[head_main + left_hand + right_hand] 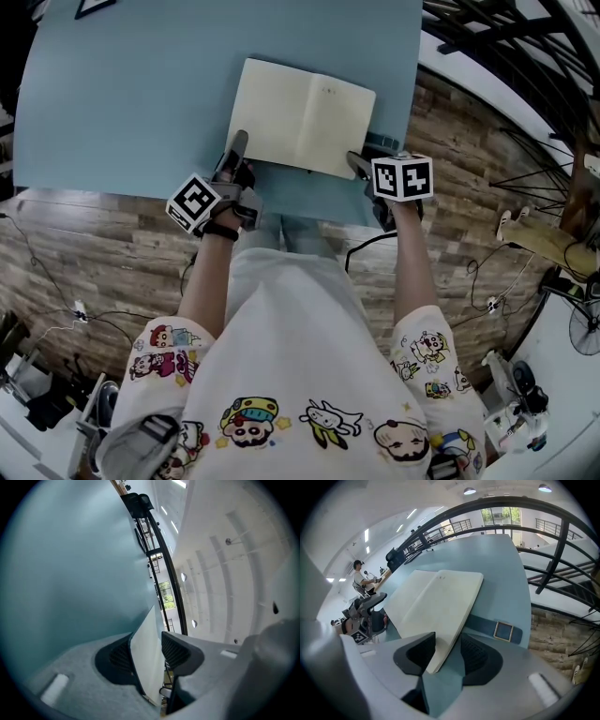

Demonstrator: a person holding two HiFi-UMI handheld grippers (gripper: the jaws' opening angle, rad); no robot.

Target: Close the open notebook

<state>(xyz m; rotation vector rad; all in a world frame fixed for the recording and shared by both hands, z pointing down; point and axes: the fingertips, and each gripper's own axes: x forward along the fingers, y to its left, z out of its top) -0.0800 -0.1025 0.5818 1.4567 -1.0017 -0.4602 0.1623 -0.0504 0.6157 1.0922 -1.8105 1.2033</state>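
The notebook (302,115) lies open and flat at the near edge of the blue surface (131,94). The left gripper (146,641) has its jaws half closed around the notebook's left edge, which rests against one pad with a thin gap at the other. The right gripper (447,644) has its jaws wide apart around the right near corner, gripping nothing. If the left jaws catch only a single page and not the cover, lifting would likely crease or tear it, or the book may slide off the near edge
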